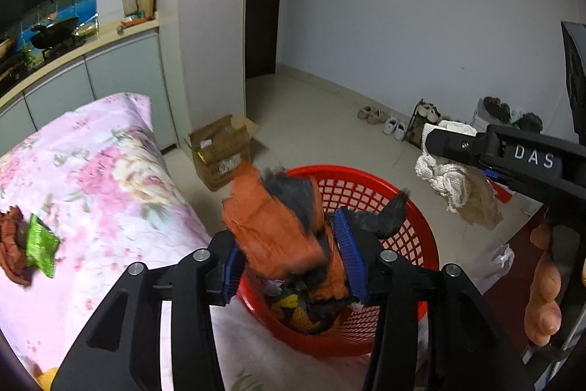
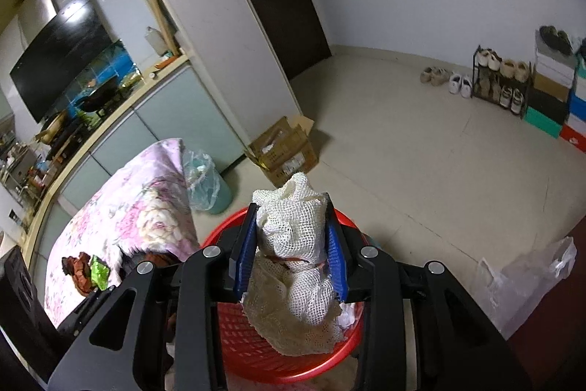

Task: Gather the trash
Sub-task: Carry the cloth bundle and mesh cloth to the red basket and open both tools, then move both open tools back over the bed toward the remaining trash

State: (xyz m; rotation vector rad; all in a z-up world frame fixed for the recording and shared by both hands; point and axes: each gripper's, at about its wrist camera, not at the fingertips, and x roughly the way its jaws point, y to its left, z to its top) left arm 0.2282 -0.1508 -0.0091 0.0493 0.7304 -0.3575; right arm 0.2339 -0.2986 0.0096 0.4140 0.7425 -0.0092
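A red mesh basket point(image 1: 414, 218) stands at the edge of a pink floral bed; it also shows in the right wrist view point(image 2: 234, 328). My left gripper point(image 1: 293, 255) is shut on an orange and black cloth point(image 1: 271, 226), held over the basket. My right gripper point(image 2: 293, 259) is shut on a white knitted cloth point(image 2: 296, 244), also above the basket; it shows in the left wrist view point(image 1: 454, 178) at the right. A green wrapper point(image 1: 40, 244) lies on the bed beside a dark red cloth point(image 1: 11, 244).
The pink floral bed point(image 1: 110, 171) fills the left. A cardboard box point(image 1: 223, 149) and a lined bin point(image 2: 205, 185) stand on the floor. A shoe rack point(image 2: 501, 79), shoe boxes and loose shoes line the far wall. A clear plastic bag point(image 2: 523, 284) lies at right.
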